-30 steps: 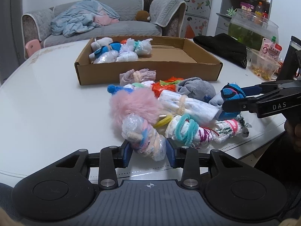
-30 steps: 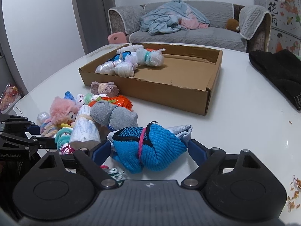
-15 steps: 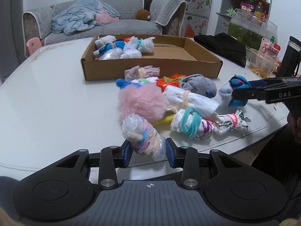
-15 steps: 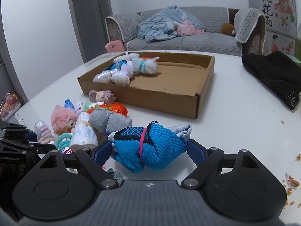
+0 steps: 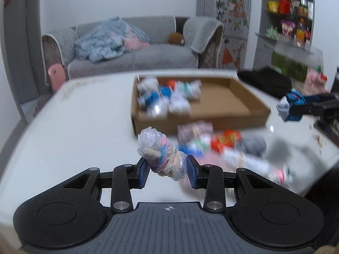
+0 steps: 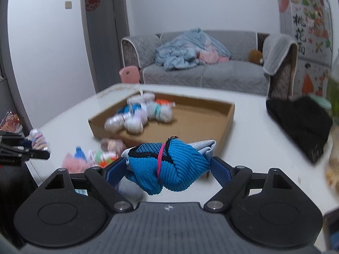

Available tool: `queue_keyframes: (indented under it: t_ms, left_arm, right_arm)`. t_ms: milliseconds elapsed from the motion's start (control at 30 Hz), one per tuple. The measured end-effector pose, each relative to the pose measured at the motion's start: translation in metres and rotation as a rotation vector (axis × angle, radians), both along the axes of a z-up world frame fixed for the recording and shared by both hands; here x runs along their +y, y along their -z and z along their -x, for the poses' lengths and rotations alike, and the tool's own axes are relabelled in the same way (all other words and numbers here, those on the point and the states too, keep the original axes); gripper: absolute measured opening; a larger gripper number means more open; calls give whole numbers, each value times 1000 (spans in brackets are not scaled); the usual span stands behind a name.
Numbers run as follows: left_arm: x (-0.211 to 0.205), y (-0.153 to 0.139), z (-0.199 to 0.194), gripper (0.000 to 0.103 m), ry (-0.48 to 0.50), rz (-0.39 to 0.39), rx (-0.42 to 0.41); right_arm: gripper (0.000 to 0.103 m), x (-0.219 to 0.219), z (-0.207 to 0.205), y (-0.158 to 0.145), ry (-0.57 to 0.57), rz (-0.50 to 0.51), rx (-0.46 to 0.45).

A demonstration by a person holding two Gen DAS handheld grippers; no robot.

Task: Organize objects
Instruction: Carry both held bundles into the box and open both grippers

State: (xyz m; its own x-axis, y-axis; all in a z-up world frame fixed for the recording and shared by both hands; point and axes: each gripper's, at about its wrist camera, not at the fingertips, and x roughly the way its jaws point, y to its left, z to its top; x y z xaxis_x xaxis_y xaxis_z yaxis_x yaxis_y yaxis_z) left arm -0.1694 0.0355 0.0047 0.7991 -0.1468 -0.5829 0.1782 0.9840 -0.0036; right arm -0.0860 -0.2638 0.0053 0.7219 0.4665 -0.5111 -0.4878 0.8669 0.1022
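My left gripper (image 5: 167,172) is shut on a plastic-wrapped pastel bundle (image 5: 162,153) and holds it well above the white table (image 5: 74,127). My right gripper (image 6: 167,169) is shut on a blue knit sock bundle (image 6: 169,167) tied with a pink band, also lifted; it shows at the right in the left wrist view (image 5: 291,105). A shallow cardboard box (image 5: 222,103) holds several wrapped bundles (image 5: 167,99) in its left part. A pile of loose bundles (image 5: 222,146) lies on the table in front of the box.
A black cloth (image 6: 300,120) lies on the table right of the box. A grey sofa (image 6: 211,67) with blue laundry stands behind. Shelves and a green tank (image 5: 292,63) are at the far right. Crumbs lie near the table's right edge (image 5: 317,139).
Both grippers have risen with their bundles. The left bundle has left the table and pile. The views are higher and now blurred by motion.
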Motion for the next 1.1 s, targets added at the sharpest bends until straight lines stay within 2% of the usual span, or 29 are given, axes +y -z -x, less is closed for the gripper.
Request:
queue_keyframes:
  t_ms: [100,200,467,600,667,767,967,1100]
  left_arm:
    - [4,-21,-20,44,12,-28,-48]
    - [1,-38,-46,44,23,-31,-62]
    - [-34,-66,-111,44,119,-46,-73]
    - [-54,-67,-161,44,155,-11,-36]
    - [-64,-64,-186,44,162,-21,-28]
    - [-77,-54,-223,44,182,22,15]
    - [-98,-9,-271,44,216,116,115]
    - [-107,20,-300,44,232,116,148]
  right_arm:
    - [84,7,-12,-16,-21,7,-42]
    - [84,15,-26,-28,-44,7,-68]
    - [84,30,-68,-51,-92,2,-98]
    - [84,34,-94,-54,-104,26,-102]
    - [84,35,-109,-51,-113,35,-98]
    - [84,35,-131,-42,-105,67,-81]
    - [84,21,-165,-18,-55,124,-31]
    - [84,15,-178,-6,-31,137,2]
